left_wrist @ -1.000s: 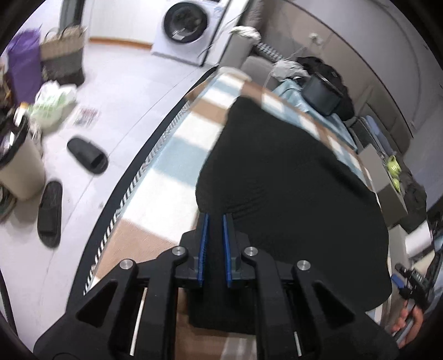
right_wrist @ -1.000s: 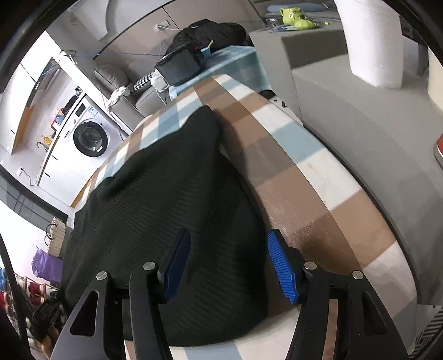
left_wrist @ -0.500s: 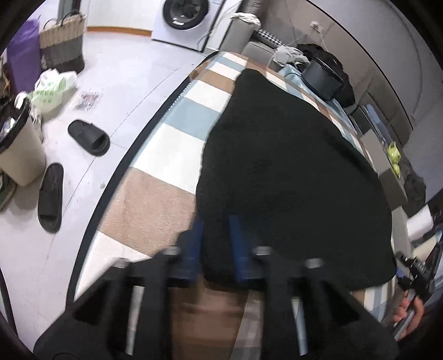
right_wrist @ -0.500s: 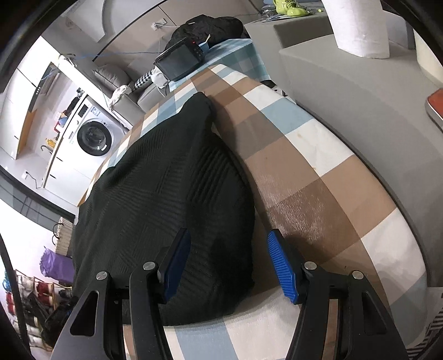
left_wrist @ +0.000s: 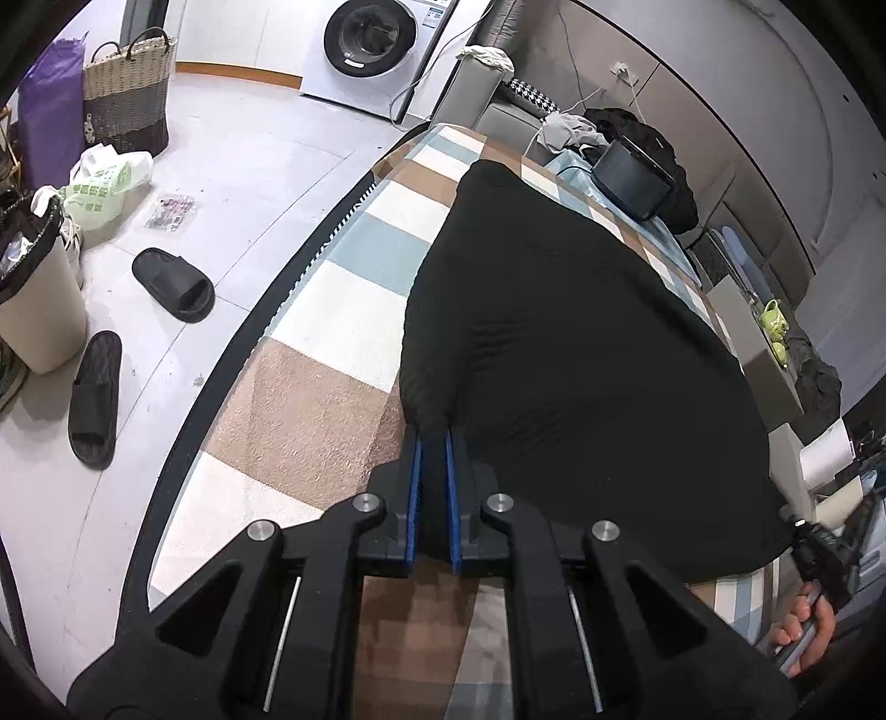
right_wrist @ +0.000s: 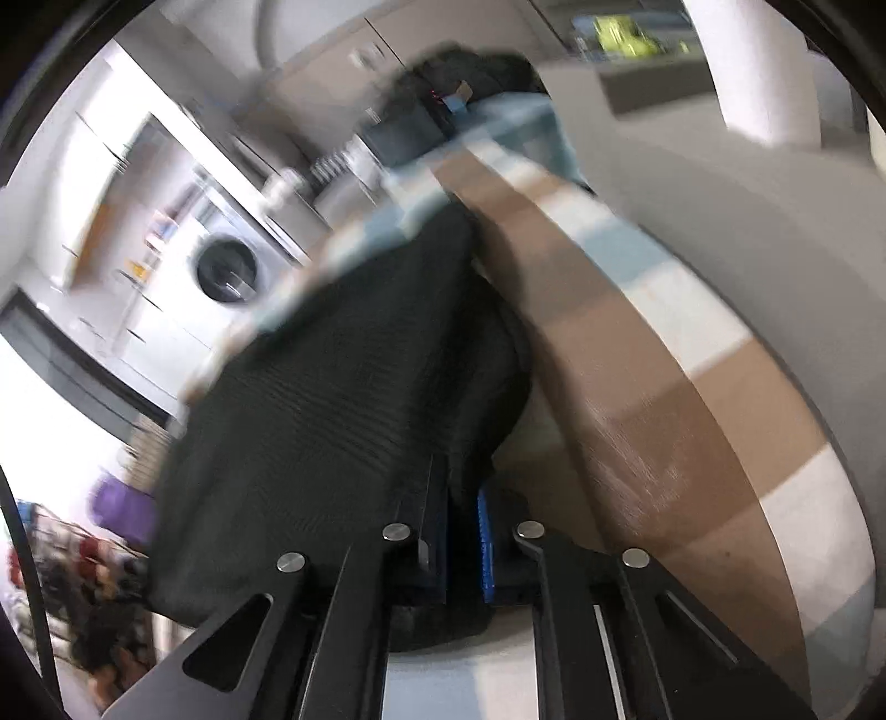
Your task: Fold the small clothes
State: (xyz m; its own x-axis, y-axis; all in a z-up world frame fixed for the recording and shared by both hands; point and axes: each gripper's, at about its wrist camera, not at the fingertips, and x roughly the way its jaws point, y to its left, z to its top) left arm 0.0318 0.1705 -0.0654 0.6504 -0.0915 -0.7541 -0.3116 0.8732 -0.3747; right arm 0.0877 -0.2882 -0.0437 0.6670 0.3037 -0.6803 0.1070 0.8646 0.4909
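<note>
A black knit garment (left_wrist: 576, 343) lies spread on a checked brown, blue and white cloth (left_wrist: 310, 399) over a table. My left gripper (left_wrist: 433, 443) is shut on the garment's near left edge, with cloth pinched between the blue pads. In the right wrist view, which is blurred by motion, the same black garment (right_wrist: 343, 399) fills the middle and my right gripper (right_wrist: 462, 509) is shut on its near right edge. The checked cloth (right_wrist: 664, 432) shows to its right.
On the floor at left lie two black slippers (left_wrist: 174, 285), a bin (left_wrist: 33, 299), a woven basket (left_wrist: 127, 94) and plastic bags. A washing machine (left_wrist: 371, 39) stands at the back. A black bag (left_wrist: 631, 177) sits at the table's far end. A grey counter (right_wrist: 747, 221) runs along the right.
My right gripper has gone from open over the garment to shut on its edge and is moving, blurring its view. My left gripper stays shut on the garment, and its view has shifted.
</note>
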